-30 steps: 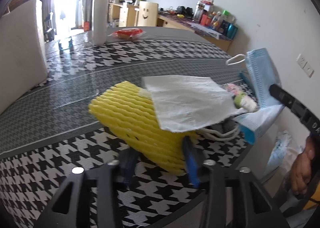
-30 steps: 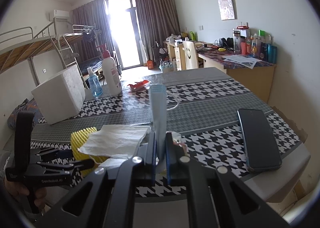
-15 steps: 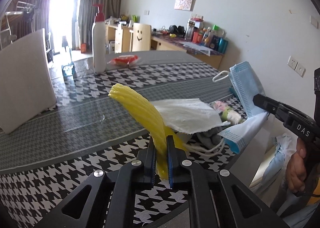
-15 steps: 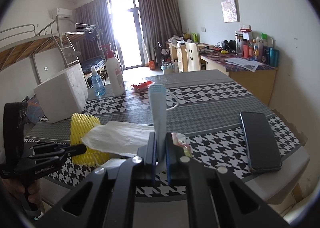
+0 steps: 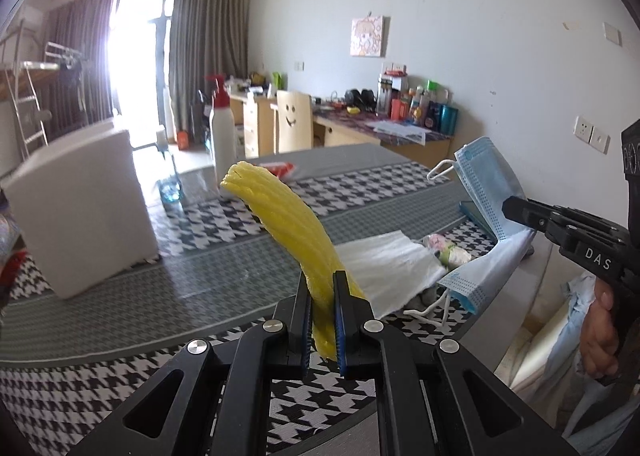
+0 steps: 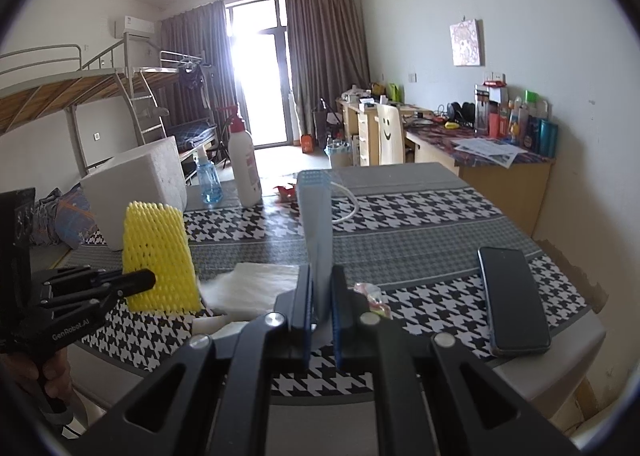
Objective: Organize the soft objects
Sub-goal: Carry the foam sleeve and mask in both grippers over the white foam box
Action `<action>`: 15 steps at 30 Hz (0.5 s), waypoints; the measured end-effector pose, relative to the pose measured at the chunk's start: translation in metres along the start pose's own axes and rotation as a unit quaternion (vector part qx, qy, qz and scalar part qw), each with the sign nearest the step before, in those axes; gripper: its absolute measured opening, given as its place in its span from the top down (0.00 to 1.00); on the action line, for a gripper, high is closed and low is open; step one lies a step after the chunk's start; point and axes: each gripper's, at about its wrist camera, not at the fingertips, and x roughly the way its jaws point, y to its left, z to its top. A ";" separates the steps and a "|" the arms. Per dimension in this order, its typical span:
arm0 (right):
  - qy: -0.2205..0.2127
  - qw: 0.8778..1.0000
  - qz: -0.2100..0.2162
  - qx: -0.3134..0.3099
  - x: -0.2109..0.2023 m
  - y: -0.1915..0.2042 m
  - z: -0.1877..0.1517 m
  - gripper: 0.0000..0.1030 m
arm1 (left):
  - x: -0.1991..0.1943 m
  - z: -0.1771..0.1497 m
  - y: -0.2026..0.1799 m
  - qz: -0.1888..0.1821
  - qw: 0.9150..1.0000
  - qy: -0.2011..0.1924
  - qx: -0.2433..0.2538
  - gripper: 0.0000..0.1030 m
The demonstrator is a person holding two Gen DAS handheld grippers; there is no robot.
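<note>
My left gripper (image 5: 322, 292) is shut on a yellow foam net sleeve (image 5: 292, 224) and holds it upright above the houndstooth table (image 5: 120, 296); the sleeve also shows in the right wrist view (image 6: 158, 252). My right gripper (image 6: 320, 296) is shut on a blue face mask (image 6: 318, 220), lifted above the table; the mask shows in the left wrist view (image 5: 490, 184) too. A white tissue (image 5: 384, 260) lies on the table between them, beside a small wrapped item (image 5: 444, 250).
A white foam block (image 5: 80, 208) stands at the left. A white pump bottle (image 6: 244, 168) and a small blue bottle (image 6: 208, 180) stand behind. A red packet (image 5: 280, 169) lies further back. A black phone (image 6: 510, 300) lies at the right table edge.
My left gripper closed on the yellow sleeve and lifted it off the table. The white tissue slid off it onto the table. The right gripper keeps holding the mask up.
</note>
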 end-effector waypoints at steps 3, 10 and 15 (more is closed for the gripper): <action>-0.008 1.000 0.001 -0.002 -0.004 0.001 0.002 0.89 | -0.011 0.000 -0.001 0.004 1.000 -0.011 0.004 0.91; -0.020 1.000 0.000 -0.007 -0.012 0.006 0.004 0.89 | -0.021 0.005 -0.002 0.019 0.999 -0.024 0.010 0.90; -0.025 1.000 -0.002 -0.008 -0.014 0.008 0.007 0.89 | -0.030 0.006 -0.002 0.027 0.999 -0.032 0.011 0.90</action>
